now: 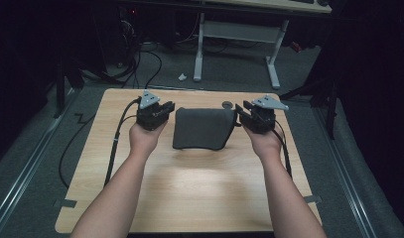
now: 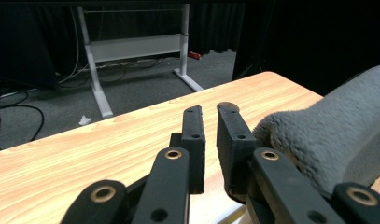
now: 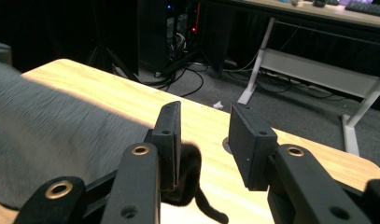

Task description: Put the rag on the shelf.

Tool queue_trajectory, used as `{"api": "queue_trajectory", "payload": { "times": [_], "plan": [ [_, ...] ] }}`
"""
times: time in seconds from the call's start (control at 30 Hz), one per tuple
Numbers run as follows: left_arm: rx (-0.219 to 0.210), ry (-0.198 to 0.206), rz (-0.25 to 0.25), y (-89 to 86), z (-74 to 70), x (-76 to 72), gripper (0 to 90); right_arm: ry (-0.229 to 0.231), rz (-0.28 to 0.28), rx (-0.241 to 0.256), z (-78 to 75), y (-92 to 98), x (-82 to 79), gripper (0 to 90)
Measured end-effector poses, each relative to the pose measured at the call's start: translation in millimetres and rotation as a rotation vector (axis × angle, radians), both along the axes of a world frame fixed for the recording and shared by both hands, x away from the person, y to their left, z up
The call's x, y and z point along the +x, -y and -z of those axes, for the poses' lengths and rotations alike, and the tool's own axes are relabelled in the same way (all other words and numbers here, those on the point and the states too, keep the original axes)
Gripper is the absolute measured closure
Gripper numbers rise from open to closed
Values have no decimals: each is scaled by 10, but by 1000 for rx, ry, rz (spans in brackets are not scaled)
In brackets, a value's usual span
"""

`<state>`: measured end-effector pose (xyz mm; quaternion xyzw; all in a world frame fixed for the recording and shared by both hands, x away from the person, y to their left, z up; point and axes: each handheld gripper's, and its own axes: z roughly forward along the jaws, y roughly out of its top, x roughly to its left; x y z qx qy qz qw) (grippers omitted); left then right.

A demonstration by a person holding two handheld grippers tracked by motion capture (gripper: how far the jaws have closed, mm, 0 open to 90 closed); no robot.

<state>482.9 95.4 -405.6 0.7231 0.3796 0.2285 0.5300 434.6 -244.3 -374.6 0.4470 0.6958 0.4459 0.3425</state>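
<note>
The left gripper (image 2: 208,122) has its jaws nearly closed on nothing, the grey cloth (image 1: 203,128) bulging just beside them at 3 o'clock. The right gripper (image 3: 205,133) has its jaws parted moderately, a dark loop of fabric by one jaw. The cloth lies on the wooden surface (image 1: 189,193) toward 12 o'clock, between both grippers. Risk: the narrow left jaws may push the cloth aside instead of catching its edge.
</note>
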Motion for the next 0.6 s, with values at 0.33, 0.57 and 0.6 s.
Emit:
{"api": "queue_trajectory", "payload": {
  "times": [0.33, 0.57, 0.6],
  "plan": [
    [6, 10, -31, -161, 51, -251, 791, 33, -53, -1, 40, -142, -381, 557],
    [41, -1, -28, -298, 260, -586, 731, 28, -53, -23, 252, -165, -623, 507],
    [47, -7, -25, -319, 306, -649, 722, 23, -50, -24, 291, -158, -651, 504]
  ]
}}
